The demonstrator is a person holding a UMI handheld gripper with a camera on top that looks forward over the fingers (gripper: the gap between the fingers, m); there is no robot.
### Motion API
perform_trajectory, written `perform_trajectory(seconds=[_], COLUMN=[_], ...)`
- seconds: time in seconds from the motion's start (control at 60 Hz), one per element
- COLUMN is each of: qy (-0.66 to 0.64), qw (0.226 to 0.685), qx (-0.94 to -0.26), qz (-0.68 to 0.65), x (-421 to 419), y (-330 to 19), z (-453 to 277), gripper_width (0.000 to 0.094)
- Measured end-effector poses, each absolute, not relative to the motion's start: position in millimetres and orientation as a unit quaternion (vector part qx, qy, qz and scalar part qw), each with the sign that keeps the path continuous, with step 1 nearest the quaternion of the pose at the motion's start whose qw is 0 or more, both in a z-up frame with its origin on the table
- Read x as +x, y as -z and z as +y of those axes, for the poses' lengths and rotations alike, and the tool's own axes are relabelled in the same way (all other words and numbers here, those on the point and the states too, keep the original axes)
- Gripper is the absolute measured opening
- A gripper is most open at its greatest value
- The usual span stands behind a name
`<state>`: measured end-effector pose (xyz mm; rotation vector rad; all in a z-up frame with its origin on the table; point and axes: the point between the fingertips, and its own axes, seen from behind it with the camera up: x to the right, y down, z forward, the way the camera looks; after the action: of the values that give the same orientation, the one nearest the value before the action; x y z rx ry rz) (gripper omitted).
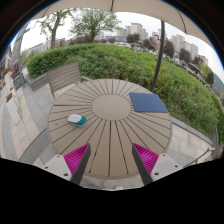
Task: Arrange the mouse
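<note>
The mouse (76, 119) is small and hard to make out: a pale, whitish rounded shape with a teal tint at its edge, and whether that teal belongs to it or to something beneath it cannot be told. It lies on the round slatted tabletop (110, 125), toward the left side, well ahead of the tongs (110, 160) and beyond the left finger. The tongs are spread wide with nothing between them; their magenta pads (74, 156) face inward over the near planks, and the finger bases are cut off low in the view. A dark blue flat rectangle, a mouse pad (148, 102), rests on the far right part of the tabletop, well apart from the mouse. No containers show. The tabletop is made of grey wooden slats radiating from a centre disc. Beyond it stands a slatted bench (63, 76) at the left, then a green hedge (120, 62), a thin pole (159, 55), trees (90, 22) and pale buildings (150, 35) under a bright sky.
</note>
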<state>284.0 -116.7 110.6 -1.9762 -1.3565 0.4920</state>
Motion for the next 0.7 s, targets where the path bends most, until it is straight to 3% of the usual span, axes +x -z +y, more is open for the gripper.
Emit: perform_trajectory(seconds=[0.017, 0.133, 0.417, 0.7], qy=[-0.189, -0.2, -0.232, -0.247], qw=[0.339, 0.336, 0.316, 0.336], qx=[-0.759, -0.752, -0.732, -0.71], qz=[-0.523, -0.53, -0.557, -0.567], x=[280, 269, 219, 175], y=[-124, -124, -102, -84], z=[-119, -134, -214, -236], gripper_width=[0.0853, 0.0852, 0.0853, 0.0855])
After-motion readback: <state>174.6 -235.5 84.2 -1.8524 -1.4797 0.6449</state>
